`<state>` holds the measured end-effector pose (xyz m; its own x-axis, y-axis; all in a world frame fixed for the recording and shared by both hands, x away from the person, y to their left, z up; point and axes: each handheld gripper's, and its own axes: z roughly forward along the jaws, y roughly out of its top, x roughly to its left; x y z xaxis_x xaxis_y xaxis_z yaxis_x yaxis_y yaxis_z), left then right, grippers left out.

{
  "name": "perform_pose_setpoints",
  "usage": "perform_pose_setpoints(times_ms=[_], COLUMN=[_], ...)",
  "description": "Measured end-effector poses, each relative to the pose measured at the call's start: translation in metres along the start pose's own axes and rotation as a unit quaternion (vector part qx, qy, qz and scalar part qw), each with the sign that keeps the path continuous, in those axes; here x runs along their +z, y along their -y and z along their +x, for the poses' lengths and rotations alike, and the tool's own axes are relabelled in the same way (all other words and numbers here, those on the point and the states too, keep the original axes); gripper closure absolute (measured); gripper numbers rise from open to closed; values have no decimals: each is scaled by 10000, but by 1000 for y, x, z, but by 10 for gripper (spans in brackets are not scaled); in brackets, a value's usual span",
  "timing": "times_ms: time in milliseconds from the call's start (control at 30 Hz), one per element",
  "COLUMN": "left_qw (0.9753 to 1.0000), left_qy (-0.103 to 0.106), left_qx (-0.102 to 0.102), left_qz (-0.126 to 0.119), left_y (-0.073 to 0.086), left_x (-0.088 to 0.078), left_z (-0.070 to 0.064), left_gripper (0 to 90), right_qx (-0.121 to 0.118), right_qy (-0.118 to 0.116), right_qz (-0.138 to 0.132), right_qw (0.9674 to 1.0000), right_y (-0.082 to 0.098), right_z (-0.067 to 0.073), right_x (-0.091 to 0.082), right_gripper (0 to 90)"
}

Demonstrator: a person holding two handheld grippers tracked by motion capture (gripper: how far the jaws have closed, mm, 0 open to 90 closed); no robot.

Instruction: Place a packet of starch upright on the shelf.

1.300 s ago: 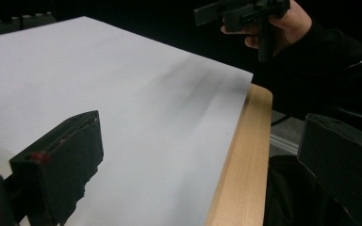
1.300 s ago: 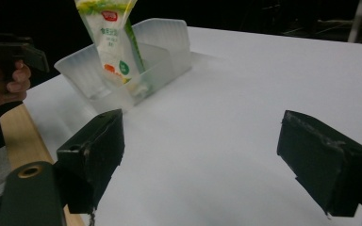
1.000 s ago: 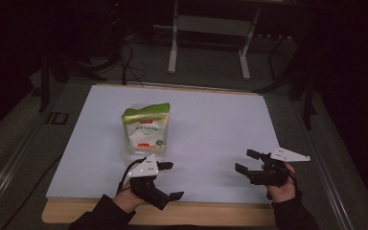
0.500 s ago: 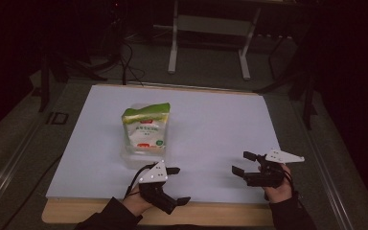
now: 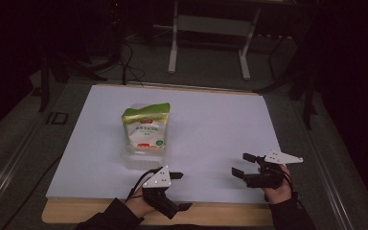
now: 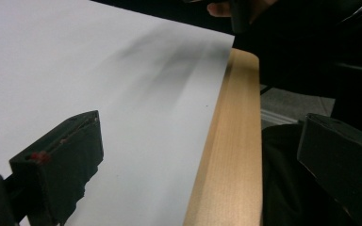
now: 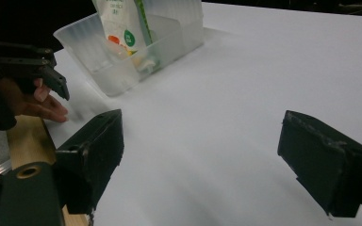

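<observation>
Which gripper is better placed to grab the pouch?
Probably the left gripper: it sits just below the clear bin holding the pouch. Right gripper is open but farther off.

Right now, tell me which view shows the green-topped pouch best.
The high view: the whole pouch stands upright in the clear bin, with its green top and label visible. The right gripper view cuts off its top, showing the lower part inside the bin. The left gripper view faces the white sheet and table edge.

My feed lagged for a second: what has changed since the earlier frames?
The left gripper pulled back from the bin toward the table's near edge. The right gripper drifted slightly the same way. Both stay open and empty. The pouch in the bin hasn't moved.
</observation>
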<state>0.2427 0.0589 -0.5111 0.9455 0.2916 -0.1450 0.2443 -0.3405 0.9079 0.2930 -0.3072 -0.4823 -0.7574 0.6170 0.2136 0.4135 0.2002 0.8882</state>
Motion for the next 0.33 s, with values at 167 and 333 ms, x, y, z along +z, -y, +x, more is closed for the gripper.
perform_pose_setpoints(times_ms=[167,333], left_qw=[10000,10000], left_qy=[30,38], left_qx=[16,-13], left_qz=[-12,-37], left_y=[0,-1], left_x=[1,0], left_z=[-1,-1], left_gripper=[12,13], right_qx=[12,9], right_qy=[15,24], right_qz=[6,25], right_qw=[10000,10000], right_y=[0,1], right_z=[0,-1], right_x=[0,0], right_gripper=[149,149])
